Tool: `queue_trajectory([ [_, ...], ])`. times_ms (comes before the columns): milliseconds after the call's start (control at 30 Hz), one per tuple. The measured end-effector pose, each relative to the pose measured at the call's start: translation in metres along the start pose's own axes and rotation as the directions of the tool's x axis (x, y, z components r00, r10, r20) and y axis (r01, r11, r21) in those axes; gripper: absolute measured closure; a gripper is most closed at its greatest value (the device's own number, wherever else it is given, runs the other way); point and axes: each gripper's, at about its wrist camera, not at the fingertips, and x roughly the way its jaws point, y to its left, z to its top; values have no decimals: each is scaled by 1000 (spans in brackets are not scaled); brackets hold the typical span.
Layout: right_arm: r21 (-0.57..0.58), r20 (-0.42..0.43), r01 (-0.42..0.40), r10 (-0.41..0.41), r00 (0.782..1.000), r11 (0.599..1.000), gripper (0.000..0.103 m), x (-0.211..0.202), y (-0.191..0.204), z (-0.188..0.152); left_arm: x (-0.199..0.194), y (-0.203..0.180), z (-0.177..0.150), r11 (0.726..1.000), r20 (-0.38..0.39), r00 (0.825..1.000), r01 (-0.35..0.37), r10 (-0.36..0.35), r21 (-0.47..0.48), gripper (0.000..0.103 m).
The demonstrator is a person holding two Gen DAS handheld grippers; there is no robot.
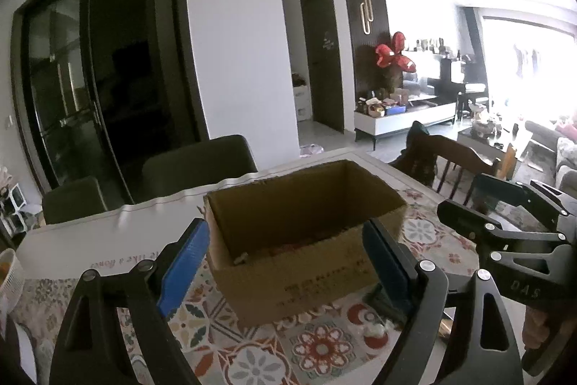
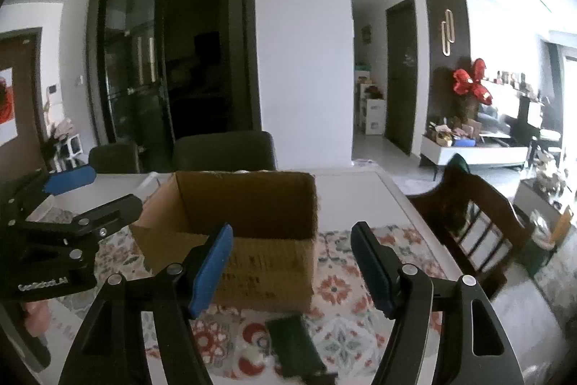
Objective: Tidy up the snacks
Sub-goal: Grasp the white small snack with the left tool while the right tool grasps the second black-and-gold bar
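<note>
An open cardboard box [image 1: 299, 280] stands on the patterned tablecloth [image 1: 324, 349]; reddish snack packs show dimly at its bottom. My left gripper [image 1: 285, 228] is open just in front of the box, with nothing between its blue pads. My right gripper [image 2: 292, 230] is open too, near the box's [image 2: 252, 262] front wall, and empty. A dark green packet [image 2: 295, 345] lies flat on the cloth before the box, under the right gripper, with a small white piece [image 2: 252, 354] beside it. Each gripper shows in the other's view: the right gripper [image 1: 465, 195], the left gripper [image 2: 113, 188].
Two dark chairs [image 2: 223, 150] stand behind the table and a wooden chair [image 2: 468, 222] at its right side. A white woven basket [image 1: 9, 273] sits at the table's left edge. A white sheet [image 1: 90, 240] covers the far left of the table.
</note>
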Motion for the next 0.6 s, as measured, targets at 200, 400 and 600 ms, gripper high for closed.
queue_trajectory([
  [200, 27, -19, 17, -17, 1000, 999, 34, -21, -2, -22, -17, -14, -25, 999, 4, 1000, 25, -25, 34, 16],
  [400, 74, -61, 28, -23, 998, 997, 33, -26, -8, -49, -16, -21, -47, 996, -23, 996, 83, -83, 36, 18],
  [600, 126, -106, 47, -34, 994, 991, 33, -29, -11, -76, -10, -32, -66, 988, -45, 990, 138, -135, 74, 20],
])
